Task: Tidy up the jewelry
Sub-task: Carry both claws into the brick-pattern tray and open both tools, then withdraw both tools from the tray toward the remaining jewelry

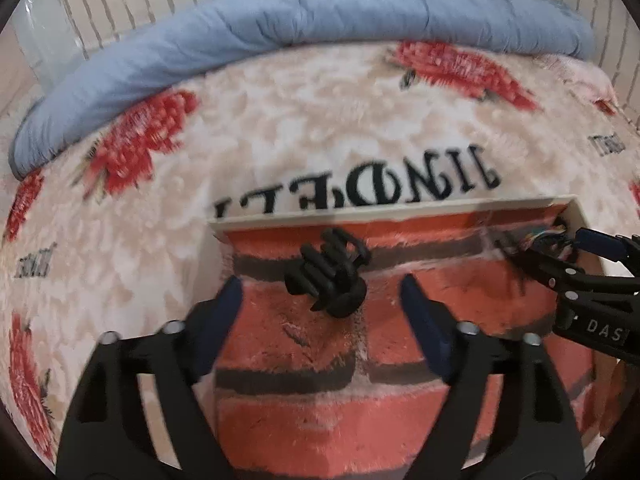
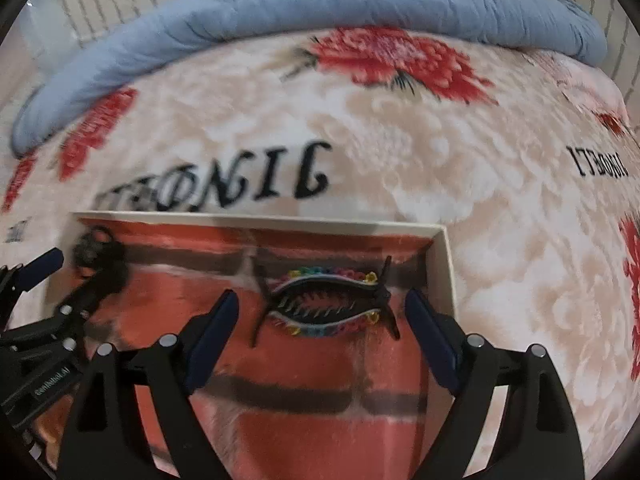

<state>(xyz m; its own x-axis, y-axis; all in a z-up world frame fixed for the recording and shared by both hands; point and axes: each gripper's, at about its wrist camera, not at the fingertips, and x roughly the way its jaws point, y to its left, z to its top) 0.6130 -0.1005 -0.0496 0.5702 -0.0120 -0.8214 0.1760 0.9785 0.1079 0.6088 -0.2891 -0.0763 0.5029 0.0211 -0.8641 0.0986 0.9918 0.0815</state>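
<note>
A shallow white-walled box [image 1: 400, 209] lined with a red brick print lies on the bed. A small black claw hair clip [image 1: 326, 274] rests on its floor near the far wall. My left gripper [image 1: 322, 300] stands open around it, pads apart from the clip. In the right wrist view a long black clip [image 2: 324, 300] with rainbow beads lies in the box [image 2: 448, 264] by its right wall. My right gripper [image 2: 322, 308] is open on either side of it, not touching. The black clip [image 2: 96, 252] and left gripper [image 2: 44, 276] show at the left, blurred.
The box sits on a cream plush blanket [image 1: 300, 128] with red flowers and black lettering. A folded blue quilt [image 1: 320, 16] lies along the far edge, with a white brick-pattern wall behind. The right gripper [image 1: 580, 256] reaches into the box's right corner.
</note>
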